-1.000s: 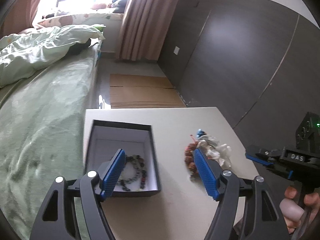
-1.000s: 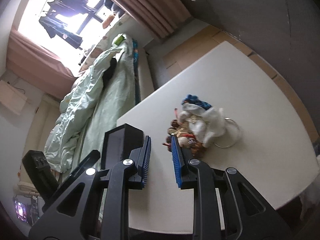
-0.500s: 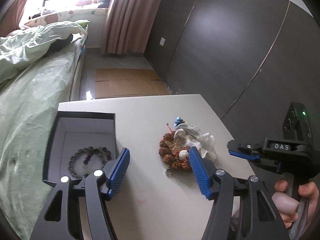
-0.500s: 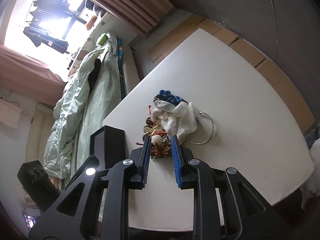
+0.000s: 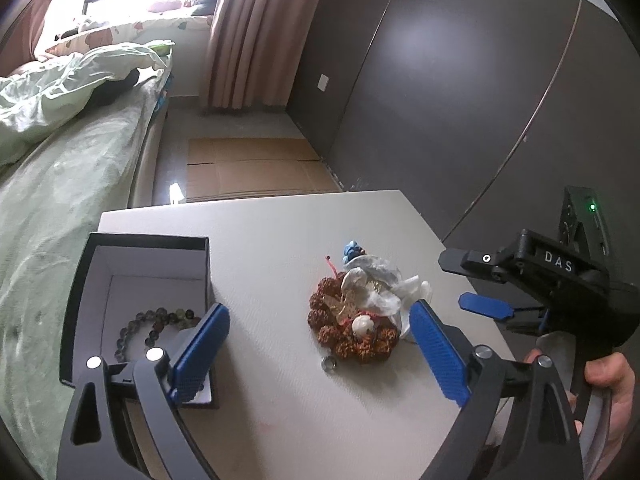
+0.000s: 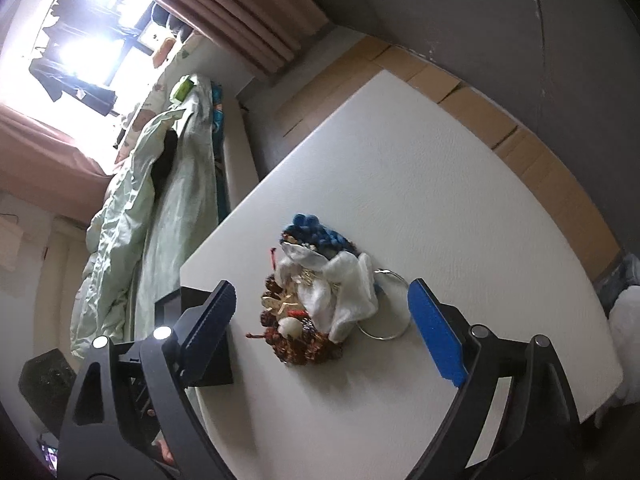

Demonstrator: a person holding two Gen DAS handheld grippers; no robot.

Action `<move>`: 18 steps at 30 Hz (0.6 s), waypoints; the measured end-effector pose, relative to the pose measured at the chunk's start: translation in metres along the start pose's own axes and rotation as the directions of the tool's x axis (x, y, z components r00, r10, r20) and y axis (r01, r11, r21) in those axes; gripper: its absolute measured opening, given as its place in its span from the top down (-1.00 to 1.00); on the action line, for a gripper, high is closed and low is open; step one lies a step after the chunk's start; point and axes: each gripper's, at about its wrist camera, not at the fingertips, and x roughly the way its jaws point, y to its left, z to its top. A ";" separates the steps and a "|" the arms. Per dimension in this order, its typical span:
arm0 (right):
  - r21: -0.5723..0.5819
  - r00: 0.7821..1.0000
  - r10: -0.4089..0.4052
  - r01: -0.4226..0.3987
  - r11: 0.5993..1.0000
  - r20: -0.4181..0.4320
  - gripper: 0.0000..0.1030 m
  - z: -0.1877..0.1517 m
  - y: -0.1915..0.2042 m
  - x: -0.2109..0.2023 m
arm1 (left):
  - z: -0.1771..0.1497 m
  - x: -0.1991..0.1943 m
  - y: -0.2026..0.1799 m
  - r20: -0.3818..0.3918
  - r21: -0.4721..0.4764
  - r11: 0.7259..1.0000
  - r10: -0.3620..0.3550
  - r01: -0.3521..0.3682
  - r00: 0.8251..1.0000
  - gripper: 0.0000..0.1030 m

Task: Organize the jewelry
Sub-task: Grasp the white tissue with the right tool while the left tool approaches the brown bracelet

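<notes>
In the left wrist view the left gripper (image 5: 320, 354) hangs above the white table (image 5: 280, 232) with its blue pads spread wide and nothing between them. The jewelry pile (image 5: 356, 312), a tangle of brown seed beads, a white pouch and blue beads, lies straight ahead in the gap between the pads, toward the table's right edge, and a small ring (image 5: 330, 364) sits on the near side of it. The open box (image 5: 140, 304) stands at the left edge, half behind the left pad, with a dark bead bracelet (image 5: 154, 330) inside. In the right wrist view the right gripper (image 6: 320, 332) is also spread wide and empty, with the same pile (image 6: 316, 300) centred between its pads and running lengthwise away from the camera; a thin wire hoop (image 6: 386, 304) rests against the pile's right side. The box corner (image 6: 188, 296) shows just behind the left pad. The right gripper looks the nearer to the pile, so a pick from its near end seems likely.
</notes>
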 end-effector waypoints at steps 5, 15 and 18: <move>-0.024 0.998 -0.066 0.066 0.998 -0.003 -0.67 0.005 0.003 0.011 | 0.006 0.010 0.001 -0.013 -0.011 1.000 -0.026 0.026 1.000 -0.54; -0.034 0.985 -0.141 0.138 0.990 -0.102 0.92 0.014 0.000 0.050 | 0.025 0.032 0.010 -0.022 -0.052 0.997 -0.063 0.061 0.998 -0.41; -0.017 0.991 -0.111 0.110 0.994 -0.079 0.95 0.017 0.002 0.041 | 0.030 0.040 0.011 -0.033 -0.076 0.993 -0.089 0.087 0.995 -0.39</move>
